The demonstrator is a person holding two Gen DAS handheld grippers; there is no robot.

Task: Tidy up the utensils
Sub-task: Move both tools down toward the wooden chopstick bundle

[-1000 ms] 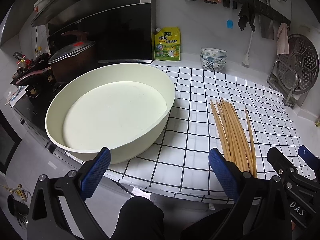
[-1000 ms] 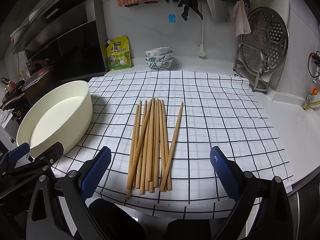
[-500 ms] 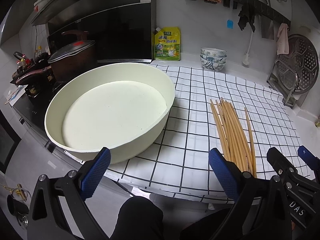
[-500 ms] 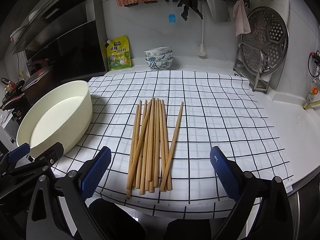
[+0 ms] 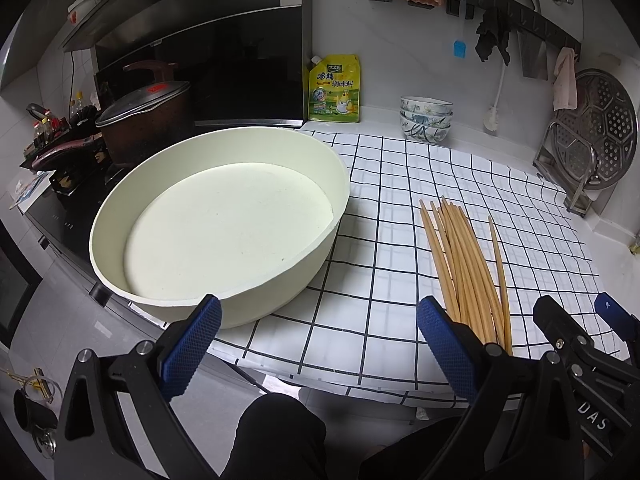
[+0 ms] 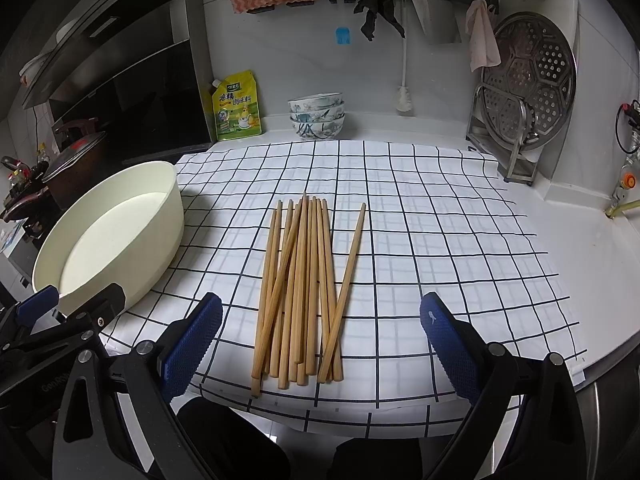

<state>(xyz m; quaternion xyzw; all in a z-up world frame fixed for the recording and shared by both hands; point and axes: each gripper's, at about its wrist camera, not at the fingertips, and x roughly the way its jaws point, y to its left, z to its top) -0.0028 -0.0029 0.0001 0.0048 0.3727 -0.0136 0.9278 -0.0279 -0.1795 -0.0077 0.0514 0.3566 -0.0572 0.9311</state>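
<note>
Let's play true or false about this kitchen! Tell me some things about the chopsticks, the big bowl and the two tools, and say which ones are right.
1. The chopsticks lie in a pile on the checked cloth. True.
2. The big cream basin is full of chopsticks. False: nothing is in it.
3. The right tool is pinching a chopstick. False: it is open and holds nothing.
4. The left tool is open, with the basin just ahead of it. True.
5. The stacked patterned bowls stand on the cloth. False: they stand on the counter behind it.
</note>
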